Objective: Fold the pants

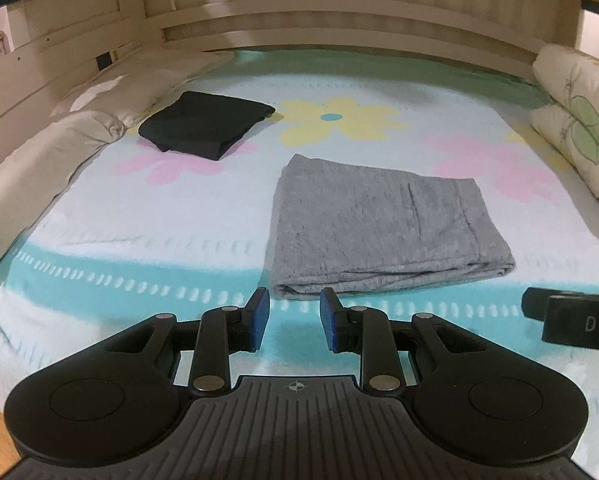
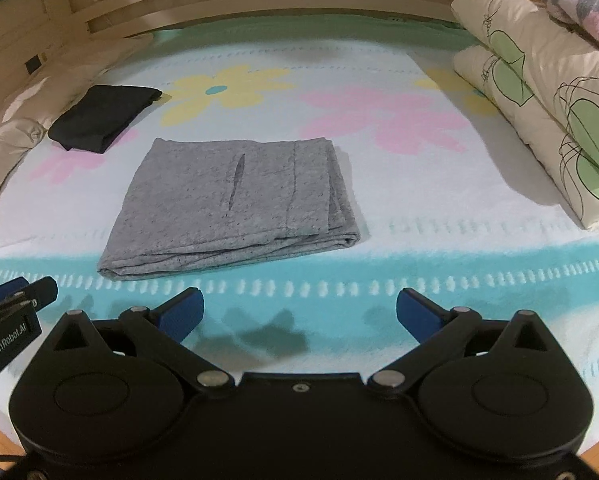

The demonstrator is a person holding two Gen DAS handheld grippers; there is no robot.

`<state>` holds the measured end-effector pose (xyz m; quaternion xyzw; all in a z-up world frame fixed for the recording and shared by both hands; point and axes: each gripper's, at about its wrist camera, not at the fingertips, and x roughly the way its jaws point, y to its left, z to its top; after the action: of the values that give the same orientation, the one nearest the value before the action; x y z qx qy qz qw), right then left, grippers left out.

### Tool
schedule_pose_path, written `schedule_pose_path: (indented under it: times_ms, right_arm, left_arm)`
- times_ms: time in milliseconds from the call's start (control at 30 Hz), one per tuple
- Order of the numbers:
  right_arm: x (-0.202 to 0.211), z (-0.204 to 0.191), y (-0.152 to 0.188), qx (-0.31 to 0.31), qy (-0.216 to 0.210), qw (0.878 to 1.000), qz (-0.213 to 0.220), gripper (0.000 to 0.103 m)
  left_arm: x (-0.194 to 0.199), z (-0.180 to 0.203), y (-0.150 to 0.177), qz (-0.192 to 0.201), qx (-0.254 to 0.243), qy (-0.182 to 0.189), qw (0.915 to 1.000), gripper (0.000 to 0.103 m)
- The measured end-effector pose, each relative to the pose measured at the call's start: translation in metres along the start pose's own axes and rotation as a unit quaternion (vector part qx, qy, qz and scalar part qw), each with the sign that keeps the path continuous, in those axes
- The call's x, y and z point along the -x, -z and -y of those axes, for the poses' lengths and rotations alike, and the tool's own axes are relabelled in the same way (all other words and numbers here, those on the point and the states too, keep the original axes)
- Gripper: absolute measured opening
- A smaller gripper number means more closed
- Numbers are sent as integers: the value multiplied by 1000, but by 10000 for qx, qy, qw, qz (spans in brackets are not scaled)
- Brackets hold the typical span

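The grey pants lie folded into a flat rectangle on the flowered bedspread; they also show in the right wrist view. My left gripper is open and empty, just in front of the pants' near left corner, above the bedspread. My right gripper is wide open and empty, in front of and to the right of the pants. The right gripper's body shows at the right edge of the left wrist view.
A folded black garment lies at the back left, next to beige pillows. A rolled floral quilt lies along the right side. A wooden headboard stands behind. The bed's front edge is near me.
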<state>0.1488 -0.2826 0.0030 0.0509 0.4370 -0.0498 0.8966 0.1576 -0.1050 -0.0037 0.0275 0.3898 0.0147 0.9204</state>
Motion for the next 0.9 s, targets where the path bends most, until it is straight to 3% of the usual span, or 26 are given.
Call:
schedule_pose_path:
  times_ms: [900]
  right_arm:
    - [1,-8,1,241,219,9995,35,102]
  left_arm:
    - [0,1,1,-11,-23,-73,10000,27]
